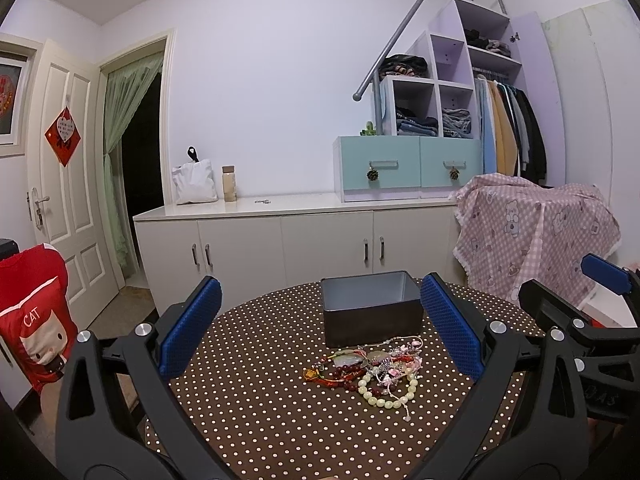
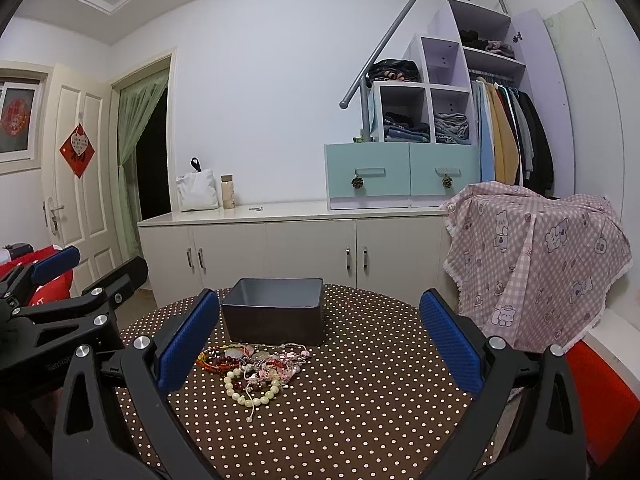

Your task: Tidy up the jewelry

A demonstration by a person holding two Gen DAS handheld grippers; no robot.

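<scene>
Left tongs point(image 1: 320, 330) and right tongs point(image 2: 320, 336) both gape wide, holding nothing, above the polka-dot surface point(image 1: 260, 420) | tangled jewelry point(image 1: 366, 368) lies just before the empty metal box point(image 1: 370, 306) | best pinch one strand at the pile's edge, lift slowly to untangle.

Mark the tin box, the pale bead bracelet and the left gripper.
tin box point(image 1: 374, 325): left wrist view, front wall.
pale bead bracelet point(image 1: 385, 402): left wrist view, near bead arc.
left gripper point(image 1: 320, 328): left wrist view, midway between its open fingertips.
</scene>
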